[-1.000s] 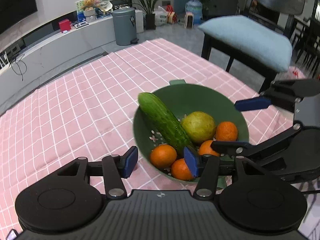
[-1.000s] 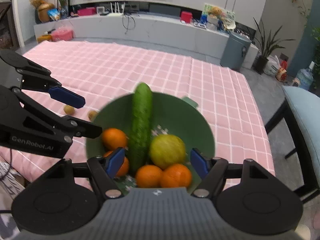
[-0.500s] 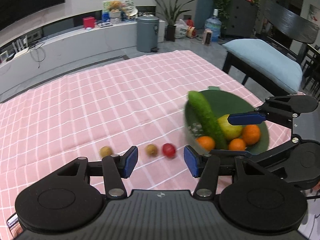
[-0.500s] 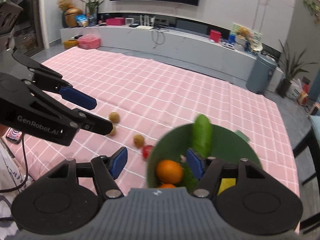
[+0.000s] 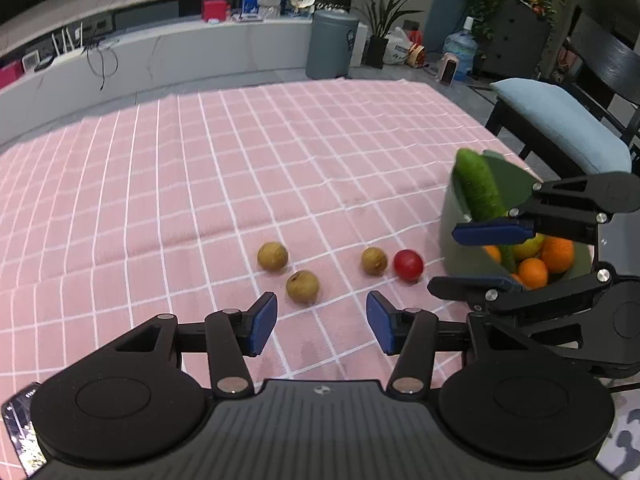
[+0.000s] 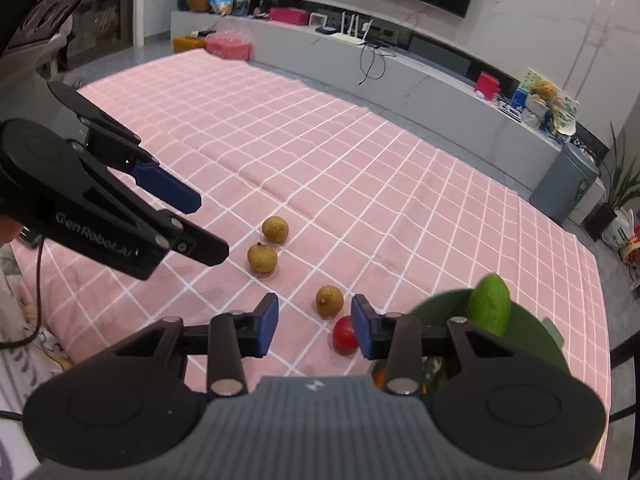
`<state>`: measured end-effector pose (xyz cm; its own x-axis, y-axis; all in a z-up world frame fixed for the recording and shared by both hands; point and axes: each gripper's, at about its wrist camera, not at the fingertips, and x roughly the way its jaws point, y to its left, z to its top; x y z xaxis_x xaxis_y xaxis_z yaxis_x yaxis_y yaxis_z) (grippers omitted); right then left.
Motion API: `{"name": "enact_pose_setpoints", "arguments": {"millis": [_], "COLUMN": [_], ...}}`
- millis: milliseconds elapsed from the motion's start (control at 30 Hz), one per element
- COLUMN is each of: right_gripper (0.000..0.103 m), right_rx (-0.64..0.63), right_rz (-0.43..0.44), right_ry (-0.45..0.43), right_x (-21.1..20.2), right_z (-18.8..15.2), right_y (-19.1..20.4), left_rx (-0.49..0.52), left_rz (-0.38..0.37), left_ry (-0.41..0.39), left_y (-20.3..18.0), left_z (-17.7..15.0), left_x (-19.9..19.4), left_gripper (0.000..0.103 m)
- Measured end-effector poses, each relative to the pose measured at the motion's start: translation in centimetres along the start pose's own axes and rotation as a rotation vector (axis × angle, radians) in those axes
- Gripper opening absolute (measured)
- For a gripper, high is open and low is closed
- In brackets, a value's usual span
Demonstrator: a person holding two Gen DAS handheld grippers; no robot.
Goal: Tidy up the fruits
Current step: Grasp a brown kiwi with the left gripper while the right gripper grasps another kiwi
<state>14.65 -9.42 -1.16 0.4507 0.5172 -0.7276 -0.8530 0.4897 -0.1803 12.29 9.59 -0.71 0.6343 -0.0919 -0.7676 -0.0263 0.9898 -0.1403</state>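
Three small brown fruits (image 5: 272, 255) (image 5: 302, 286) (image 5: 374, 260) and a small red fruit (image 5: 408, 265) lie on the pink checked tablecloth (image 5: 240, 168). A green bowl (image 5: 456, 240) at the right holds a cucumber (image 5: 478, 190), oranges (image 5: 556, 254) and a yellow-green fruit. My left gripper (image 5: 321, 322) is open and empty, just short of the loose fruits. My right gripper (image 6: 313, 323) is open and empty, with a brown fruit (image 6: 329, 301) just beyond its fingertips and the red fruit (image 6: 344, 334) by its right finger. The bowl (image 6: 532, 332) is at its right.
A chair with a blue cushion (image 5: 560, 124) stands beyond the table's right edge. A grey bin (image 5: 333, 42), plants and a low white cabinet (image 5: 160, 64) are behind the table. My right gripper shows in the left wrist view (image 5: 486, 256), in front of the bowl.
Both grippers have swung left, away from over the bowl toward the loose fruits on the cloth. The bowl now sits at the right of both views. Both stay open.
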Motion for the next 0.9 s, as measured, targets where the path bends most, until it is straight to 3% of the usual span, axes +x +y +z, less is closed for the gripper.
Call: {"name": "enact_pose_setpoints", "arguments": {"millis": [300, 700, 900], "right_gripper": [0.036, 0.028, 0.028], "right_rx": [-0.091, -0.088, -0.086], "right_rz": [-0.022, -0.017, 0.007], "right_ry": [0.08, 0.158, 0.181], "right_x": [4.9, 9.0, 9.9], "right_z": [1.3, 1.7, 1.9], "right_y": [0.2, -0.8, -1.1], "left_rx": [-0.046, -0.084, -0.111], "left_rz": [-0.003, -0.022, -0.029], "left_ry": [0.017, 0.048, 0.037], "left_y": [0.8, 1.8, 2.0], "left_z": [-0.3, -0.6, -0.3], "left_x": [3.4, 5.8, 6.3], "left_gripper": [0.058, 0.058, 0.048]}}
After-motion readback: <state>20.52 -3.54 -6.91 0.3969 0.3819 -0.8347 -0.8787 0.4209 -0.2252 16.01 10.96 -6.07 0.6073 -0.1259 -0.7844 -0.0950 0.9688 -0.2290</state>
